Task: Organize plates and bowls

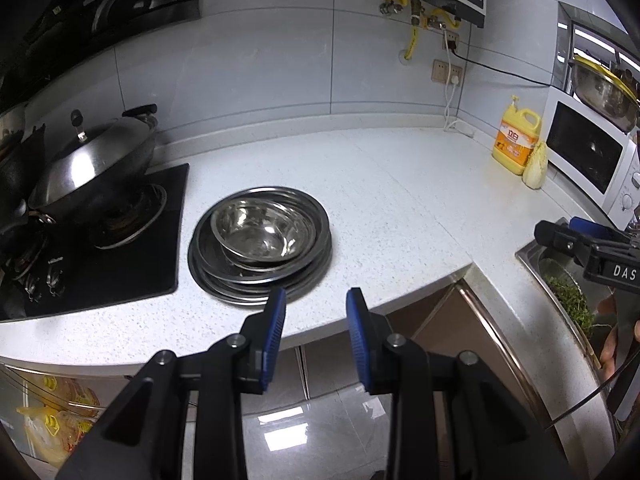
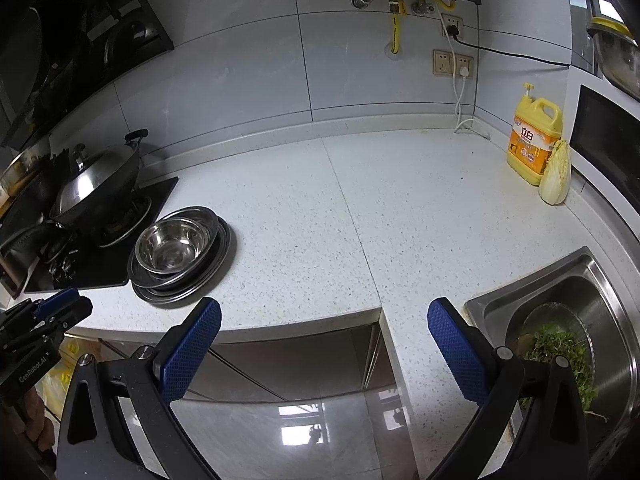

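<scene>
A steel bowl point(image 1: 260, 234) sits nested on a stack of steel plates point(image 1: 224, 280) on the white counter, next to the stove. The bowl point(image 2: 172, 244) and the plates point(image 2: 180, 292) also show in the right wrist view at the left. My left gripper point(image 1: 316, 304) is open and empty, just short of the stack's near rim, over the counter edge. My right gripper point(image 2: 324, 316) is wide open and empty, over the counter's front edge, well to the right of the stack. Each gripper shows in the other's view, the right gripper point(image 1: 576, 240) and the left gripper point(image 2: 60, 308).
A lidded wok point(image 1: 96, 164) sits on the black stove point(image 1: 132, 264) at left. A yellow detergent jug point(image 1: 516, 140) and a cabbage point(image 1: 536, 166) stand by the microwave point(image 1: 588, 156) at back right. A sink point(image 2: 592, 280) at right holds a basin of greens point(image 2: 560, 344).
</scene>
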A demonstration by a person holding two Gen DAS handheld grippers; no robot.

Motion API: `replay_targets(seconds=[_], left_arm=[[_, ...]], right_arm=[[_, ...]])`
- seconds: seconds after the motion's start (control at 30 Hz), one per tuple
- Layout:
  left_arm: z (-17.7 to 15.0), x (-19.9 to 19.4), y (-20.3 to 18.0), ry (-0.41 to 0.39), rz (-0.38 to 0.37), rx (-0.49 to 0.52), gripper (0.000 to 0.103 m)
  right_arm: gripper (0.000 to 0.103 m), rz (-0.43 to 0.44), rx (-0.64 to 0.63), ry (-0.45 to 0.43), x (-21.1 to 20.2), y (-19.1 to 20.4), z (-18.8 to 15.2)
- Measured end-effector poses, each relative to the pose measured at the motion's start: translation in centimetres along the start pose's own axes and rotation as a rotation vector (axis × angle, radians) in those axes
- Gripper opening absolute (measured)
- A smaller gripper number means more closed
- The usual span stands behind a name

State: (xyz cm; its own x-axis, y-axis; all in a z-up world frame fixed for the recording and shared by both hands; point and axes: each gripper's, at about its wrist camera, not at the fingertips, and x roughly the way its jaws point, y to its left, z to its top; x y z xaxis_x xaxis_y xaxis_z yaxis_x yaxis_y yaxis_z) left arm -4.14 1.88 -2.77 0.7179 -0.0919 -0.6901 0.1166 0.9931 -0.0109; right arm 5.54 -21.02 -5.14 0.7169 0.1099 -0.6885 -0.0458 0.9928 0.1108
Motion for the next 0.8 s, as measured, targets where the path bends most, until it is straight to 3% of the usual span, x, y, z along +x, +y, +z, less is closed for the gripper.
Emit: replay_targets(seconds=[0.4,0.43,0.5,0.53,0.8], left_arm=[[-0.9,0.5,0.5,0.030,0.032,-0.013,0.030],[-0.8,0.7,0.4,0.033,0.032,-0.010,0.032],[-0.8,0.9,0.3,0.041,0.025,-0.010,0.057],[-0.8,0.9,0.1,0.041,0.026,-0.010,0.060],[-0.8,1.2,-0.6,0.044,0.028,0.012,0.063]], right_arm=[[0.102,0.013,-0.030,0.029,1.7,1.0,0.2],[0.102,0.015,-0.033,0.030,1.8,1.1,0.2],[0.102,0.017,-0.037,0.032,2.0,1.2,0.3],[0.102,0.019,-0.039,0.034,2.1,1.1,0.3],[0.102,0.024,-0.037,0.039,2.7,0.5,0.6]])
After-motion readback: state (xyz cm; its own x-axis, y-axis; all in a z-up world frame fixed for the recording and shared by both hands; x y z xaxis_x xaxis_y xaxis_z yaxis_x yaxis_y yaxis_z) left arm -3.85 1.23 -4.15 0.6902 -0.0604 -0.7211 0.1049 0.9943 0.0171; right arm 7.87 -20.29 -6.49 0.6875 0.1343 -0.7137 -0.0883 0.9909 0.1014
